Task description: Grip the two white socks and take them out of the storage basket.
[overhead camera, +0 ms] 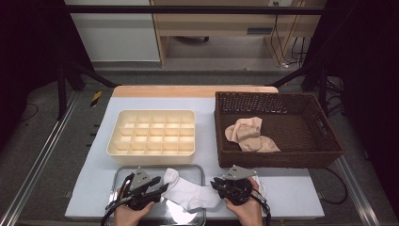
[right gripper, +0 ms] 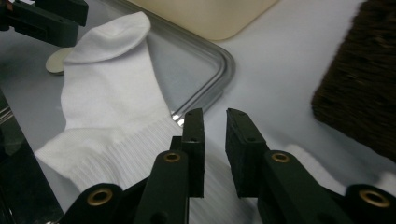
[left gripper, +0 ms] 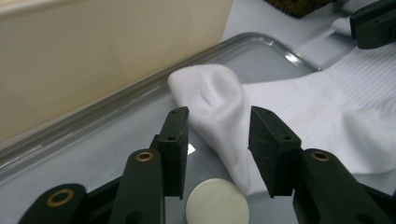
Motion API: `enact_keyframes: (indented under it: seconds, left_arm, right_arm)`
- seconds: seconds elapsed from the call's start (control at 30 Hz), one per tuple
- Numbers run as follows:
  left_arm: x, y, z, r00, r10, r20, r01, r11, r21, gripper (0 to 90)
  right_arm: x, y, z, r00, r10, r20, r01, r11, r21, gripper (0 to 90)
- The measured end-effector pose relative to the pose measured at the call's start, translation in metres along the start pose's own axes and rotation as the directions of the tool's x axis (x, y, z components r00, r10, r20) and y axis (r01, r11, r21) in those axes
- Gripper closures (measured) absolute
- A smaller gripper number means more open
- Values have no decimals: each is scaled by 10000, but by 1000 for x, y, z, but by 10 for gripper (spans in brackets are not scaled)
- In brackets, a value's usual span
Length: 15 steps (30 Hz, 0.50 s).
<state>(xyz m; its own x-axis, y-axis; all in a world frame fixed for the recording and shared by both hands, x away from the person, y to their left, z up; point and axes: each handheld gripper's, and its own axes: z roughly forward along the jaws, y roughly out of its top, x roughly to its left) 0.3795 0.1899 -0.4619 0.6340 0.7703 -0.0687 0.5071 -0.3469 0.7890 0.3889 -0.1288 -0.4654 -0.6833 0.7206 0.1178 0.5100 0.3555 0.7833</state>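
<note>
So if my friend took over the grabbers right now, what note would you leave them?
Left gripper: open, jaws either side of the white sock's toe end, not pressing it.
Right gripper: jaws slightly apart over the sock's ribbed cuff; nothing clearly pinched.
White sock: lying flat, partly on the metal tray, cuff end off it towards the right.
Two beige socks lie in the brown basket.
The cream divider box looks empty.
Probably left: grip the sock, fold or roll it, put it away.
</note>
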Motion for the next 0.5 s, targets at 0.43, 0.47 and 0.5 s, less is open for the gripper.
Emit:
enact_keyframes:
  seconds: [0.43,0.47,0.5]
  left_arm:
    - [-9,1,21,9972,655,-362,-630,9958,665,637]
    - [-9,1,22,9971,697,-299,-674,9951,726,674]
    - [-9,1,23,9974,700,-191,-683,9948,750,702]
  right_arm:
    - [-4,-20,-1,9992,105,-382,-92,9994,338,670]
    - [-2,-20,1,9991,102,-404,-86,9992,386,696]
    - [-1,-20,3,9990,42,-443,-24,9991,425,725]
